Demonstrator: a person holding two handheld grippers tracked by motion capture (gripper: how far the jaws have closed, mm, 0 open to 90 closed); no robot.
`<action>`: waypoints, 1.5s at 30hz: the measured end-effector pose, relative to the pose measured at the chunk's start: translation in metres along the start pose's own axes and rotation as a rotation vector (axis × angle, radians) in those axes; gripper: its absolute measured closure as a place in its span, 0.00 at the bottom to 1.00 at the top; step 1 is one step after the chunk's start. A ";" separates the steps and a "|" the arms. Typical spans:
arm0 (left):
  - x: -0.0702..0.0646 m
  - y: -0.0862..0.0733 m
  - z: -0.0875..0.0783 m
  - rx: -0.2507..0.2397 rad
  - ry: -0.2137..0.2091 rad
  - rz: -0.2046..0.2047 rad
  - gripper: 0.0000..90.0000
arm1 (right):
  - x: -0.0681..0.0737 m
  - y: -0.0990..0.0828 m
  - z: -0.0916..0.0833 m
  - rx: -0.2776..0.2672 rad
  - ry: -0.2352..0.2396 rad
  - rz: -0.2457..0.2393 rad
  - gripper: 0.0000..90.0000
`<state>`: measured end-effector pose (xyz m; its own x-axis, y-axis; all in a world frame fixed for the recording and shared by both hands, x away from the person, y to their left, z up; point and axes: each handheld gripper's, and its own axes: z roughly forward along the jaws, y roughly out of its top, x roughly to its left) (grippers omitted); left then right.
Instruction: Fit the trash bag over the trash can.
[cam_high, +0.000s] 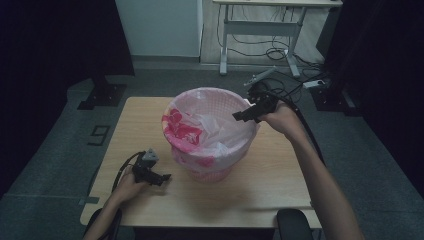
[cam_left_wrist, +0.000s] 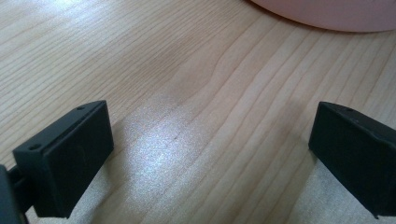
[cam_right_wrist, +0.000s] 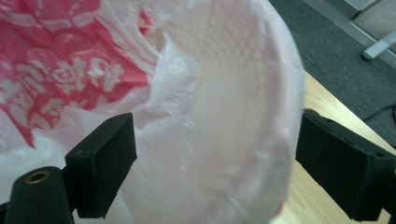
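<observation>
Right gripper (cam_high: 239, 116) is at the far right rim of the pink basket (cam_high: 212, 172), its jaws wide apart with the rim and the plastic bag (cam_high: 192, 131) between them; the pads do not press on anything. Basket stands near the middle of the wooden table (cam_high: 270, 185), and the white and red bag lines it. Left gripper (cam_high: 165, 177) rests low on the table just beside the basket's base, jaws wide open and holding nothing.
</observation>
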<state>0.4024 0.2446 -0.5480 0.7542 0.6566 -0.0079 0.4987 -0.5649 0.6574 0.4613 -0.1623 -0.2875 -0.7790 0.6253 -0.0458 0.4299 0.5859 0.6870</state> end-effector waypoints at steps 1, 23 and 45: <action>0.000 0.000 0.000 0.000 0.001 -0.002 0.00 | -0.002 -0.002 -0.001 -0.006 0.002 0.011 0.13; -0.002 0.000 0.000 -0.001 0.004 -0.005 0.00 | -0.031 -0.063 -0.034 -0.057 -0.051 0.130 0.13; -0.002 0.000 -0.001 0.004 -0.010 0.012 0.00 | -0.022 -0.114 -0.002 -0.040 -0.047 0.159 0.13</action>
<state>0.4003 0.2436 -0.5478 0.7643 0.6448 -0.0078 0.4912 -0.5744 0.6548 0.4288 -0.2442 -0.3634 -0.6802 0.7323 0.0325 0.5267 0.4575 0.7164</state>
